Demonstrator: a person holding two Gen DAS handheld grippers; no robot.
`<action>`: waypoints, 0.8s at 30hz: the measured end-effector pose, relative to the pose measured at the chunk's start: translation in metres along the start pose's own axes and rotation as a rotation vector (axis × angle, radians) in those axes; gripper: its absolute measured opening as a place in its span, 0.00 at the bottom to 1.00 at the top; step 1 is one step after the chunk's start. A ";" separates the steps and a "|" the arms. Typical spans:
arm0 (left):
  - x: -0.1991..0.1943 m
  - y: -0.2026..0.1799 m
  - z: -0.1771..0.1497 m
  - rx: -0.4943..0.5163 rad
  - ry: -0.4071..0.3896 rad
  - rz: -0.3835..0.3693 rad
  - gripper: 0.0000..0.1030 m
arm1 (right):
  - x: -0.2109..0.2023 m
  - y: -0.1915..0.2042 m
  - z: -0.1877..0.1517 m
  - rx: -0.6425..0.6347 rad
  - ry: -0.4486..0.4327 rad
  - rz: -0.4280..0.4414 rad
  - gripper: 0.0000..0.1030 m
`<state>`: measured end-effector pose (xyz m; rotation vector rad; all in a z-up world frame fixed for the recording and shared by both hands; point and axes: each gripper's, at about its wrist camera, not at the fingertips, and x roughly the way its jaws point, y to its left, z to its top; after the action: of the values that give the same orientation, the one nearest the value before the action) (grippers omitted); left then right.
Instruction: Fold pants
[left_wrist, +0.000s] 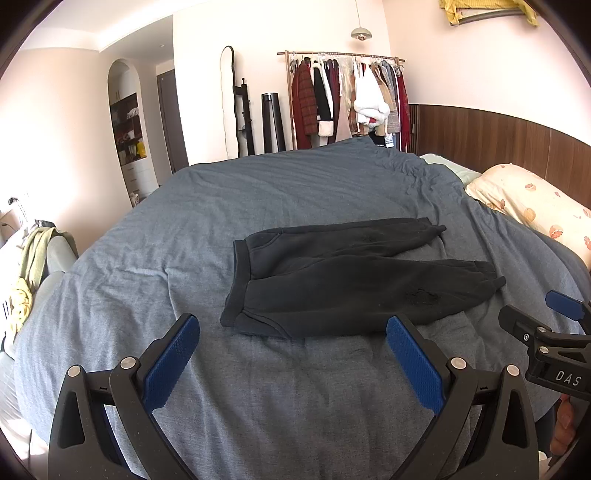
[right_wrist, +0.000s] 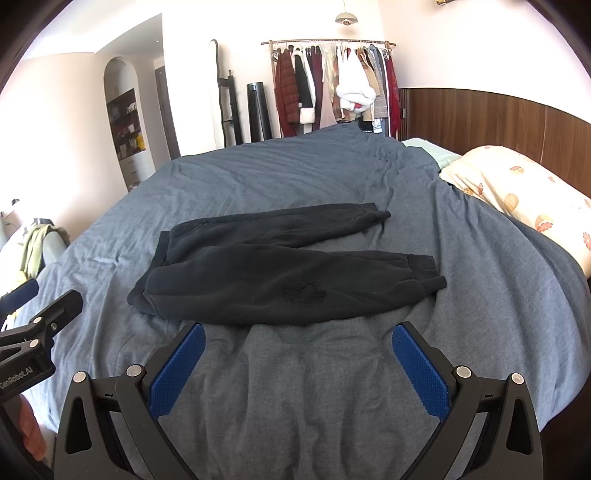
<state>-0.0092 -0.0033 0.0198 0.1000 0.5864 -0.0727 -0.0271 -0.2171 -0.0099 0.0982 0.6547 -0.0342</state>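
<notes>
Black sweatpants (left_wrist: 332, 277) lie flat on the blue-grey bedspread (left_wrist: 258, 387), waistband to the left and two cuffed legs spread apart to the right. They also show in the right wrist view (right_wrist: 280, 273). My left gripper (left_wrist: 291, 332) is open and empty, hovering just short of the pants' near edge by the waistband. My right gripper (right_wrist: 297, 339) is open and empty, just short of the near leg. The right gripper shows at the right edge of the left wrist view (left_wrist: 532, 314); the left gripper shows at the left edge of the right wrist view (right_wrist: 40, 299).
A floral pillow (left_wrist: 535, 206) lies at the right by a wooden headboard (left_wrist: 498, 136). A clothes rack (left_wrist: 343, 99), a mirror and dark stands are beyond the bed's far side. Clothes are piled on a chair (left_wrist: 26, 273) at the left.
</notes>
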 end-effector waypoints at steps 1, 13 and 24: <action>0.000 0.000 0.000 0.000 0.000 0.000 1.00 | 0.000 0.000 0.000 0.000 0.000 0.000 1.00; -0.001 -0.001 0.000 -0.001 0.002 -0.002 1.00 | 0.000 0.000 0.000 0.000 0.001 0.000 1.00; 0.000 -0.001 -0.001 -0.013 0.006 -0.002 1.00 | 0.002 0.001 -0.002 -0.002 0.004 0.000 1.00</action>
<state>-0.0096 -0.0042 0.0188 0.0873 0.5931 -0.0710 -0.0267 -0.2162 -0.0120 0.0964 0.6585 -0.0332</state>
